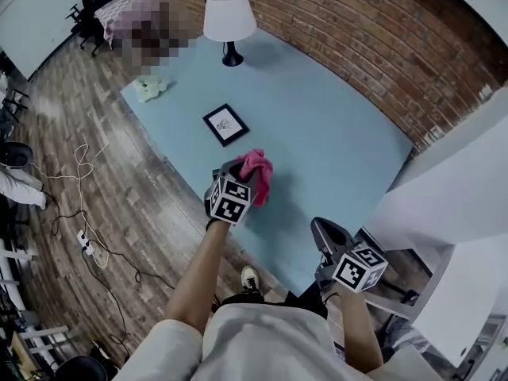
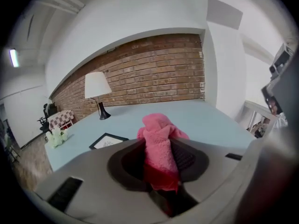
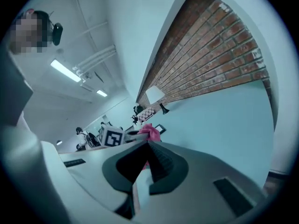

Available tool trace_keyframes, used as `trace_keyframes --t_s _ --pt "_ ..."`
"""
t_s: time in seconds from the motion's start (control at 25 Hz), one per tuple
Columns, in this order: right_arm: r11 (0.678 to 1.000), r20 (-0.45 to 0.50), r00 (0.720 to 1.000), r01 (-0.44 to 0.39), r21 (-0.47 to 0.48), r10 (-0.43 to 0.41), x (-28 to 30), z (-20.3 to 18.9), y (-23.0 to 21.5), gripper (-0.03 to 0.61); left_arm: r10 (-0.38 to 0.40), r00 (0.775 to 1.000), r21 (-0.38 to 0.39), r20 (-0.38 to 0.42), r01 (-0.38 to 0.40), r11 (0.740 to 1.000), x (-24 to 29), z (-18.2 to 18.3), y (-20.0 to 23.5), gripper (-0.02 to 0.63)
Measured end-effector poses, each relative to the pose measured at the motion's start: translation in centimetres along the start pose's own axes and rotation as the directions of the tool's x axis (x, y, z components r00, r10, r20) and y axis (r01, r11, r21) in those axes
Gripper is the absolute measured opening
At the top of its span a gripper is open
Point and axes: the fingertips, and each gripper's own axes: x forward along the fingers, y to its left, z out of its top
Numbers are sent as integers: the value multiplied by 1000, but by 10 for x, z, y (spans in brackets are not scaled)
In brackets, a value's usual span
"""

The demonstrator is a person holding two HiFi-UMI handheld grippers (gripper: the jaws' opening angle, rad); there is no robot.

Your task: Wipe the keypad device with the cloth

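Note:
The keypad device (image 1: 225,124) is a flat black-framed square with a white face, lying on the light blue table (image 1: 333,141). It also shows ahead of the left gripper (image 2: 108,140). My left gripper (image 1: 242,171) hovers over the table's near edge, short of the device, shut on a bunched pink cloth (image 1: 257,175). The cloth (image 2: 160,146) sticks up between the jaws. My right gripper (image 1: 321,228) is held low and to the right, off the table's near corner, with its jaws together and nothing in them (image 3: 147,146). The pink cloth (image 3: 150,130) shows beyond it.
A white-shaded lamp (image 1: 229,18) stands at the table's far end. A pale bunch of flowers (image 1: 148,88) lies at the far left corner. A brick wall (image 1: 381,46) runs along the right side. Cables (image 1: 83,213) trail over the wooden floor on the left.

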Motion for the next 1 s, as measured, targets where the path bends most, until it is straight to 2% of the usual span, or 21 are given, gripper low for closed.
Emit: trace_keyframes --t_s 0.12,0.28,0.36,0.8,1.0 --pt "998 46 998 -42 36 41 -12 16 20 23 6 1000 39 2 -6 999 2 0 -4 160" --pt "996 61 996 -72 54 68 -19 22 34 22 33 999 215 -39 -24 976 5 -5 -20 161" --pt "992 64 994 -97 78 92 -18 21 39 21 29 998 253 -53 -15 967 6 -11 -28 161" --pt "985 29 986 -165 44 164 -15 16 61 21 -26 991 273 -134 62 960 8 -43 -59 160" --pt "986 9 986 -167 12 167 -16 17 63 21 -57 982 292 -182 109 950 12 -61 -81 160"
